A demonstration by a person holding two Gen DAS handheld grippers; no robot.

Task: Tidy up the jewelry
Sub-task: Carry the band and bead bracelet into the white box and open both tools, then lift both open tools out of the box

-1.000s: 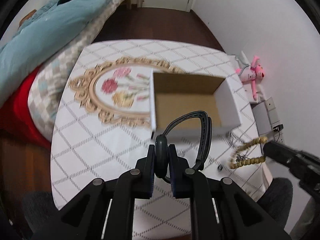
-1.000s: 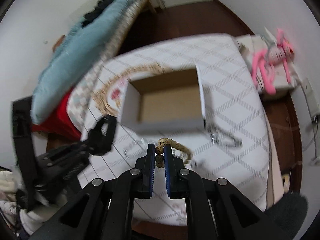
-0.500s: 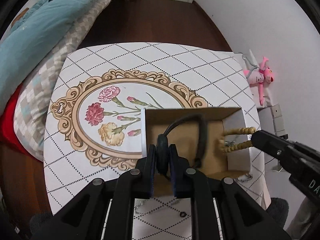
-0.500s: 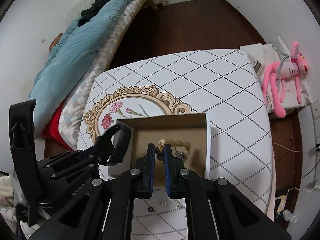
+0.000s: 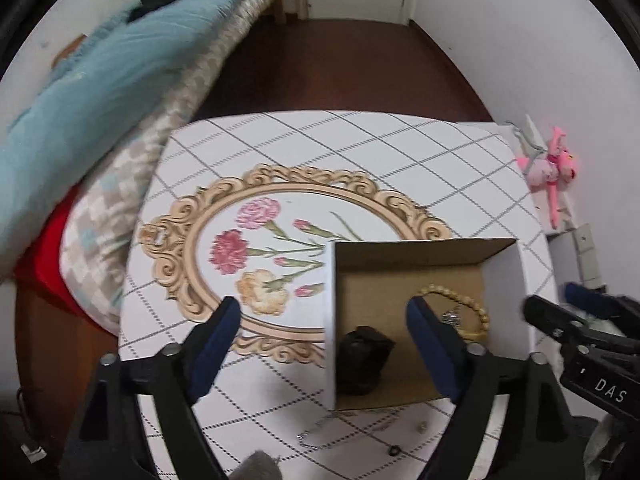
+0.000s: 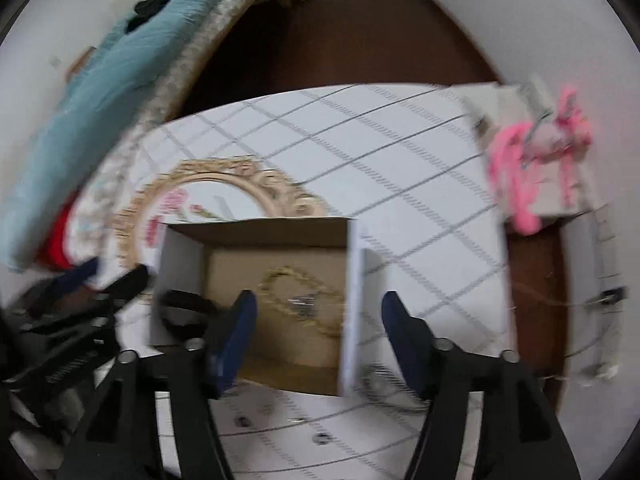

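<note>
An open cardboard box (image 5: 505, 280) with white outer walls stands on the patterned table. Inside lie a black band (image 5: 363, 356) and a tan beaded bracelet (image 5: 476, 312) with a small silver charm. My left gripper (image 5: 323, 324) is open and empty above the box's left wall. My right gripper (image 6: 318, 320) is open and empty above the box's right wall (image 6: 352, 300); the bracelet (image 6: 304, 300) and the black band (image 6: 180, 314) show below it. The right gripper also shows at the right edge of the left wrist view (image 5: 576, 320).
Small loose jewelry pieces (image 5: 394, 449) and a thin chain (image 5: 320, 430) lie on the table in front of the box; more bits show in the right wrist view (image 6: 320, 438). A bed with a blue blanket (image 5: 100, 80) is on the left. A pink plush toy (image 5: 548, 168) hangs at the right.
Both grippers opened. The black band dropped from the left gripper and the beaded bracelet from the right; both now lie in the box. The grippers pulled back slightly.
</note>
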